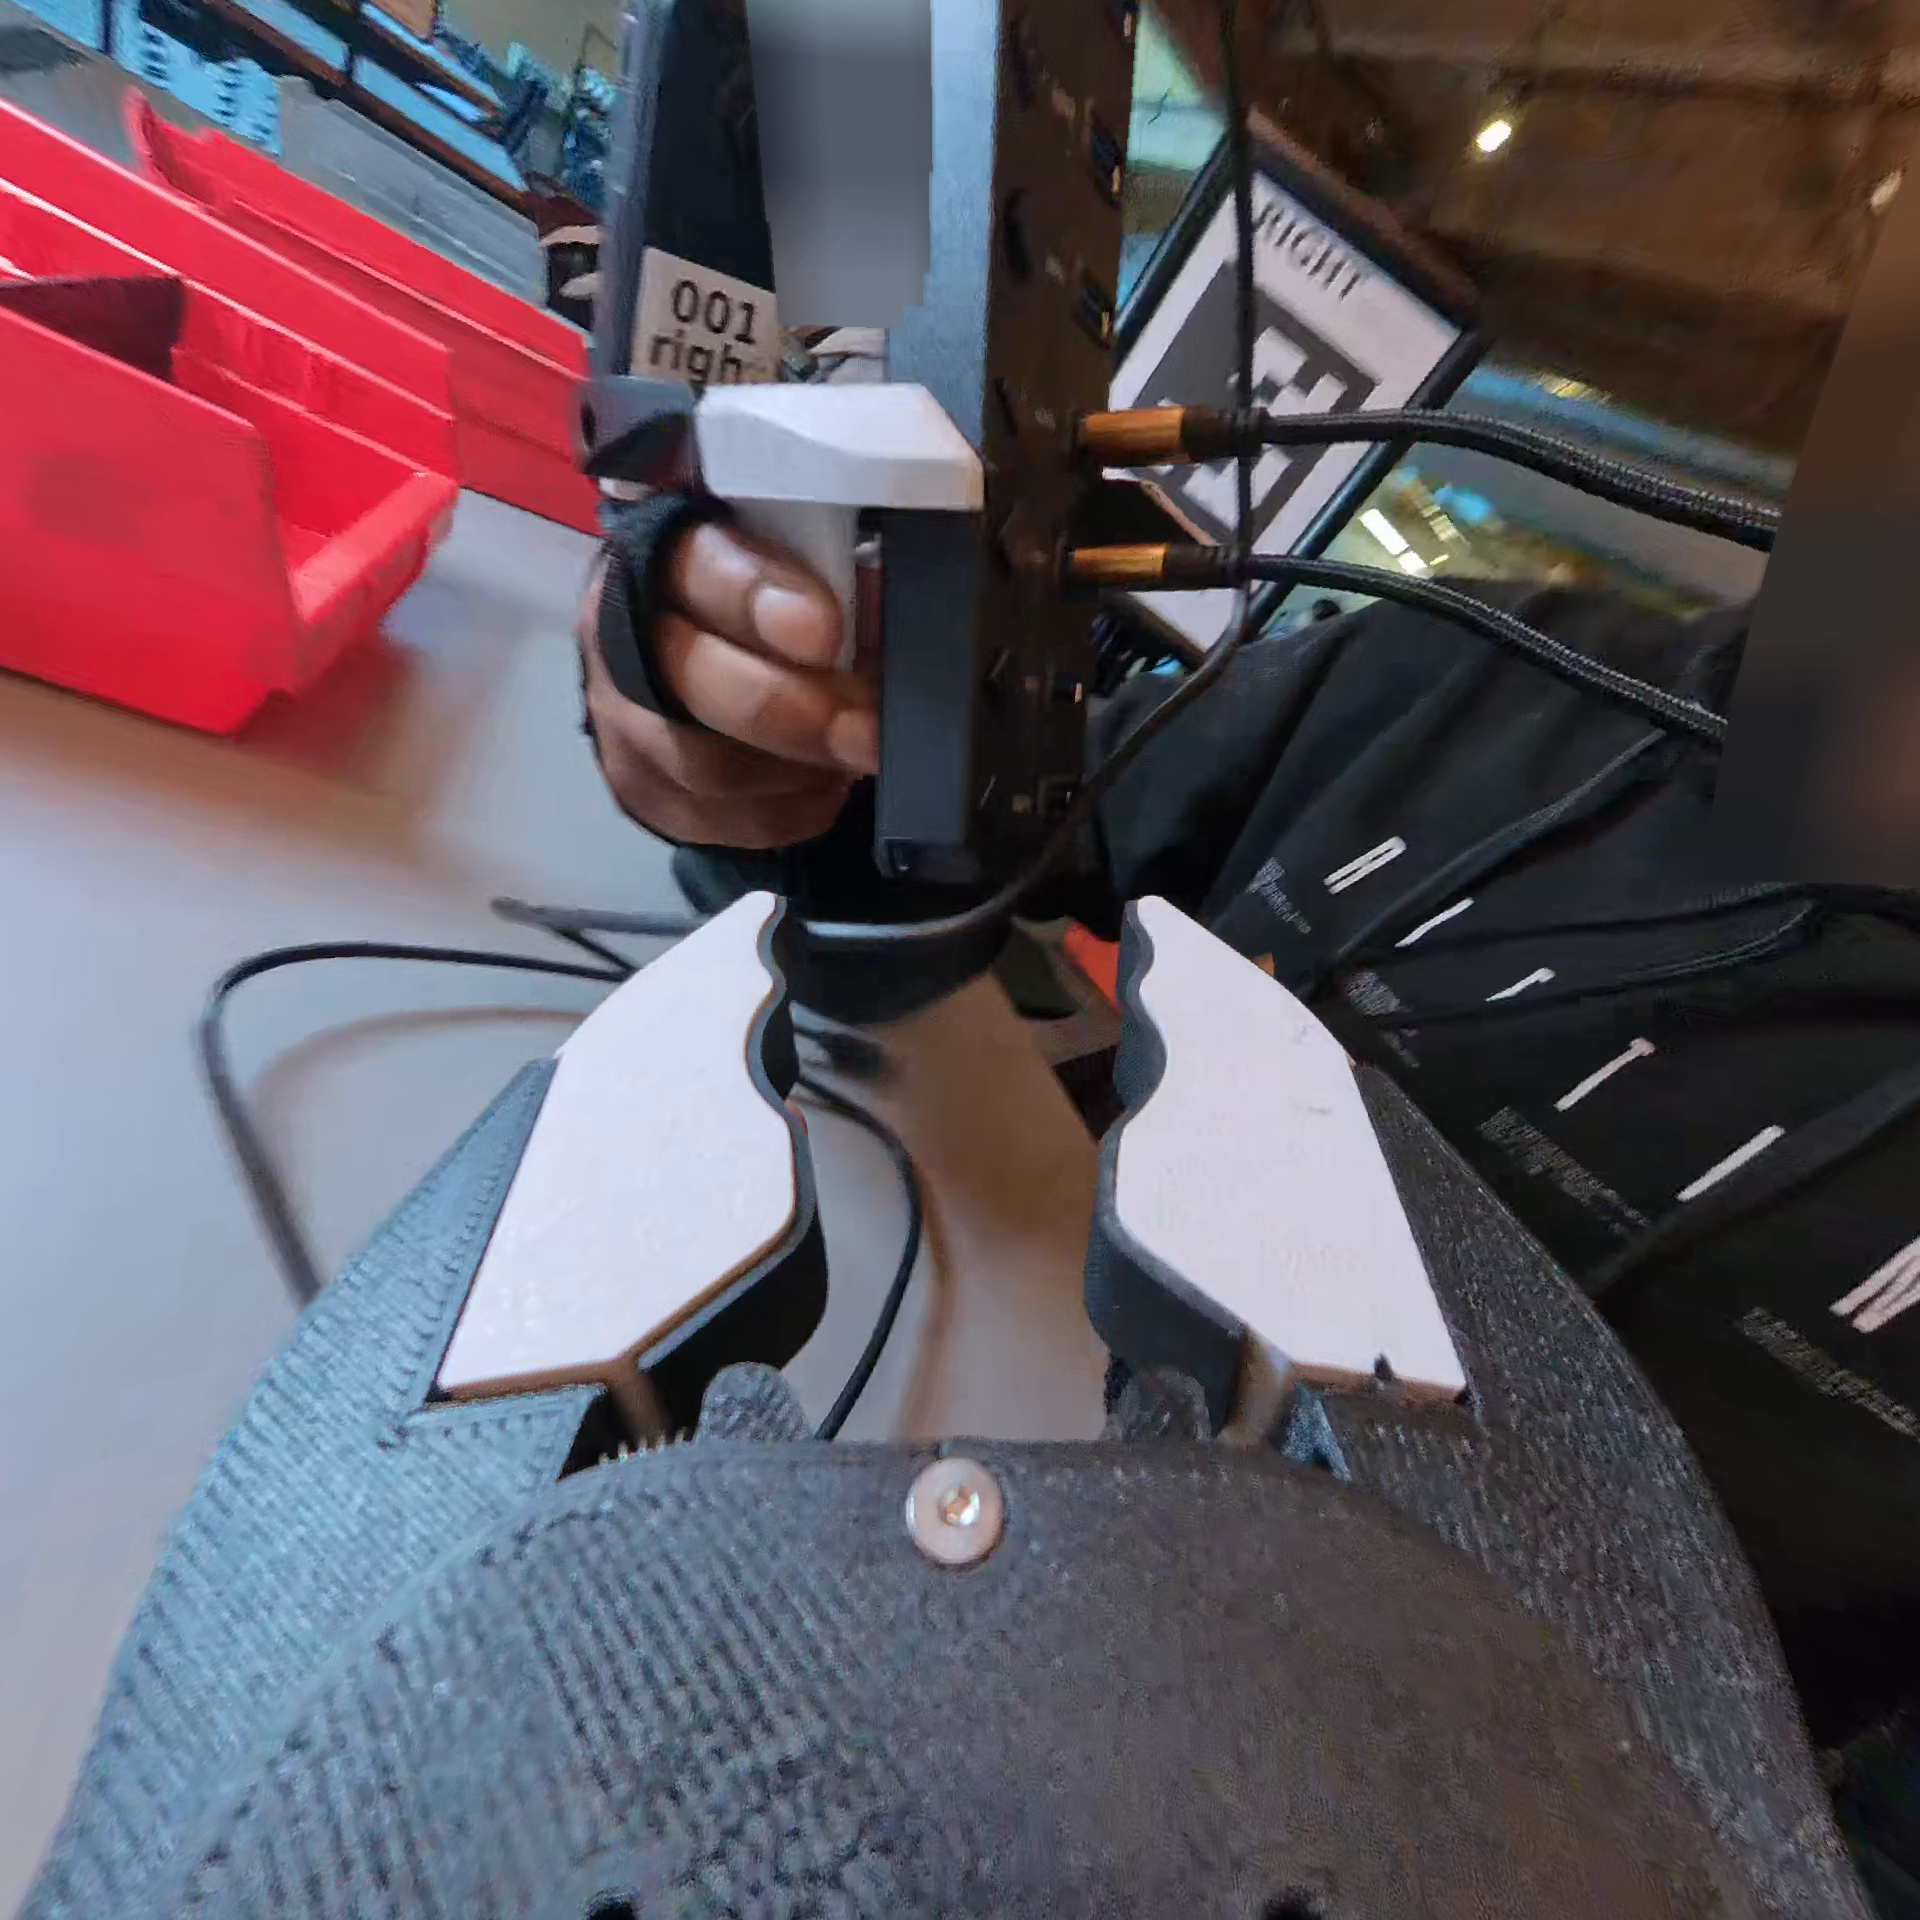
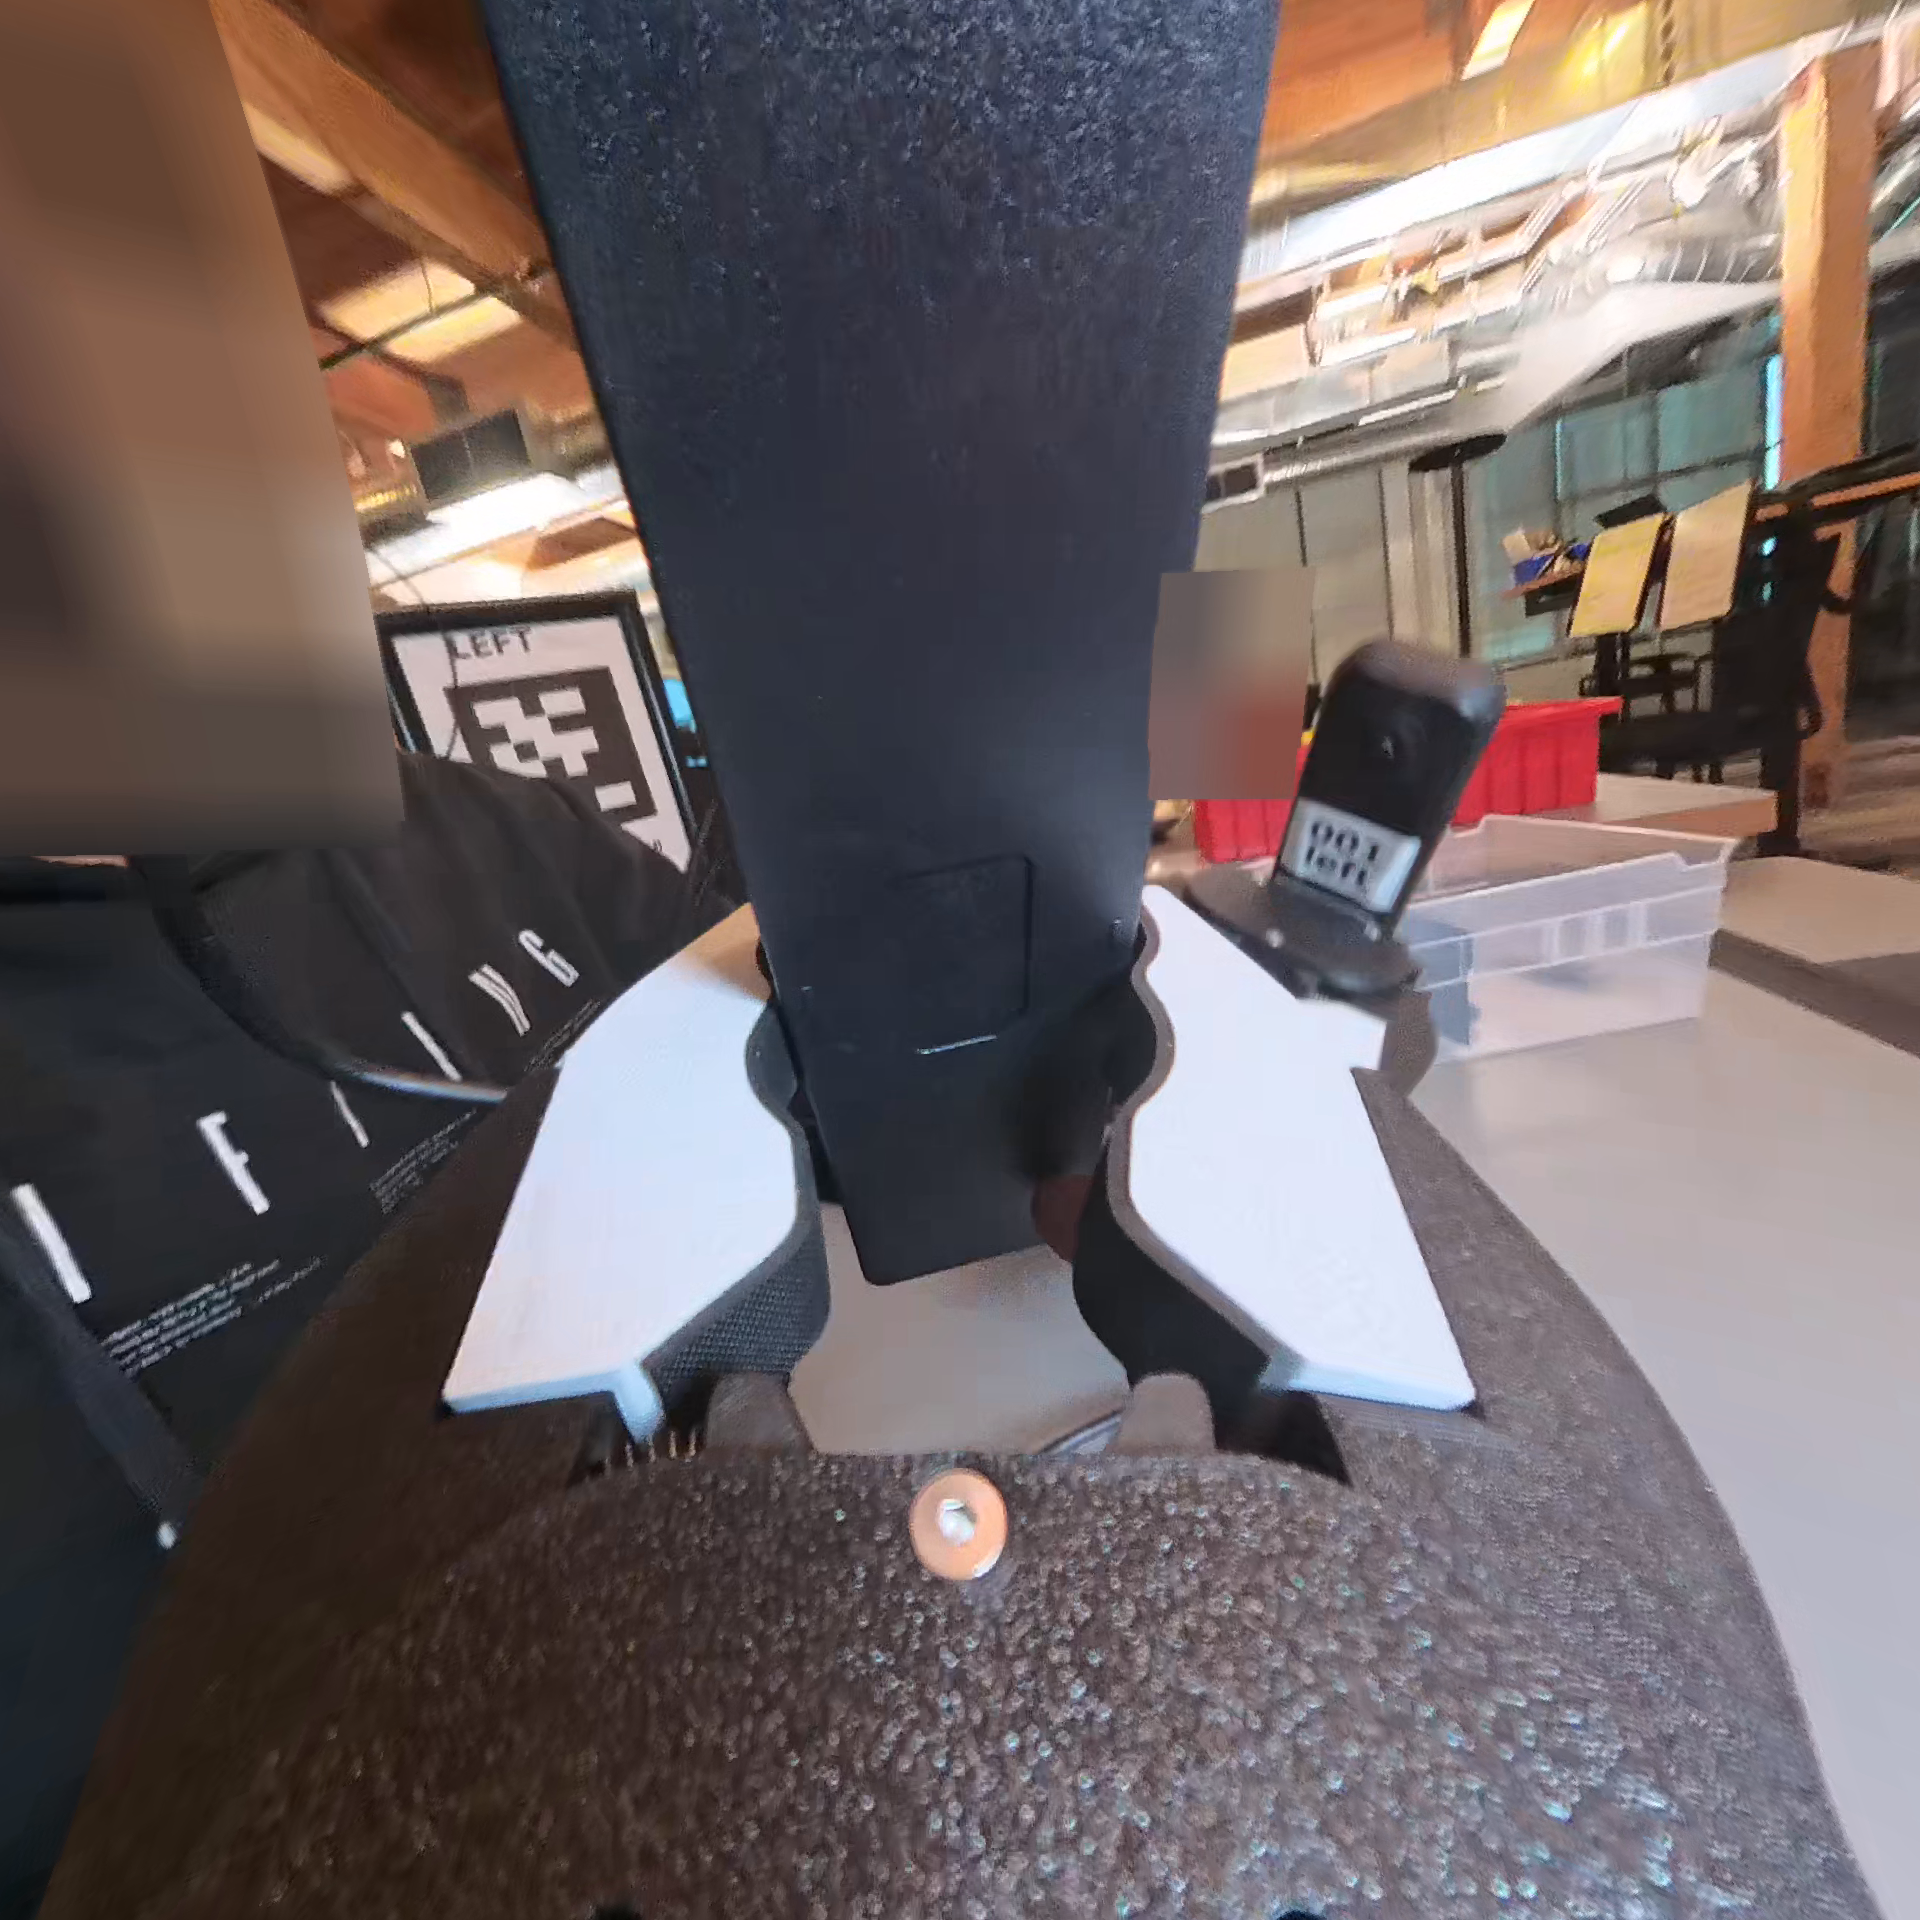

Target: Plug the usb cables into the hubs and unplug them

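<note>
Table [image 1: 156, 1039]: pale grey top, under both sets of tongs.
Red bins [image 1: 208, 499]: stacked on the table, ahead and to the left of the left tongs.
Clear tray [image 2: 1558, 935]: on the table, ahead and to the right of the right tongs, behind the other tool.
Black garment [image 1: 1507, 935]: printed with white marks, to the right of the left tongs.
Hub [image 2: 914, 520]: tall black block held upright; its lower end sits between the fingers of the right tongs.
Right tongs [image 2: 956, 997]: white fingers [image 2: 644, 1143] pinching the hub on both sides, clear of the table.
Hand [image 1: 727, 665]: wrapped round the grip of the right tongs, directly ahead of the left tongs.
Left tongs [image 1: 951, 925]: fingers spread, nothing between them; the hub stands ahead of and above the tips.
Cables [image 1: 1455, 436]: two braided black leads with gold plugs [image 1: 1132, 431], both seated in the hub's side ports, one above the other, running off to the right.
Loose wire [image 1: 239, 1091]: thin, black, looping on the table left of the left tongs.
</note>
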`<state>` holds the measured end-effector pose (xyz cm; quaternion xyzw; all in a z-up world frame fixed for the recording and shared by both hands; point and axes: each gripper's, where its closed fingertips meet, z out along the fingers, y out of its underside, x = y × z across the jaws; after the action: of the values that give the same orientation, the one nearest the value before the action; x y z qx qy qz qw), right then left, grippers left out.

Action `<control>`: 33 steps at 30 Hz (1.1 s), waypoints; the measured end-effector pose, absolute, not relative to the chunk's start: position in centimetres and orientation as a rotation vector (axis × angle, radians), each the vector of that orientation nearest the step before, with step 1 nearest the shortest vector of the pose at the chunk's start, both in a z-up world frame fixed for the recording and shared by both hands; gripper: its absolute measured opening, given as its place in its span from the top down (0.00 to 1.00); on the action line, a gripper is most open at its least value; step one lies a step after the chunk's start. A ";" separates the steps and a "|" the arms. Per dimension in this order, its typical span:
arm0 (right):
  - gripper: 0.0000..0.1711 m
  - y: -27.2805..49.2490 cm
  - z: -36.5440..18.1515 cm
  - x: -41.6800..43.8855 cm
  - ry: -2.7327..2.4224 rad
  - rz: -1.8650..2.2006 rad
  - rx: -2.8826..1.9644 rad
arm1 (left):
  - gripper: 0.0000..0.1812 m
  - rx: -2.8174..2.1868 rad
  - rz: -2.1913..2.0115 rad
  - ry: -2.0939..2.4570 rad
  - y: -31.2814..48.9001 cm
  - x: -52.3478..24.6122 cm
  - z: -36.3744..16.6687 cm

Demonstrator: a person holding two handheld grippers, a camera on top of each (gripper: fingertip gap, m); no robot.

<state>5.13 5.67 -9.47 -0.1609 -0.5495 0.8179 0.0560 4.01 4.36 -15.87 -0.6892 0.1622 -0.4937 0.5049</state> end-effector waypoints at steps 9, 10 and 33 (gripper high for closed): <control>0.66 5.7 -9.6 4.8 -1.731 2.340 -0.533 | 0.73 -1.588 -1.251 0.350 6.4 7.6 -15.0; 0.66 6.1 -9.7 4.3 -1.729 2.280 -0.579 | 0.74 -1.594 -1.229 0.321 6.7 7.1 -14.9; 0.84 11.4 -6.0 2.0 -1.857 1.686 -0.943 | 0.78 -1.718 -0.581 0.156 7.0 1.3 -15.5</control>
<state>2.01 11.40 -5.96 -0.3426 -0.6747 0.6125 0.2287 1.28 6.99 -15.46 -0.7452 0.0677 -0.2521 0.6136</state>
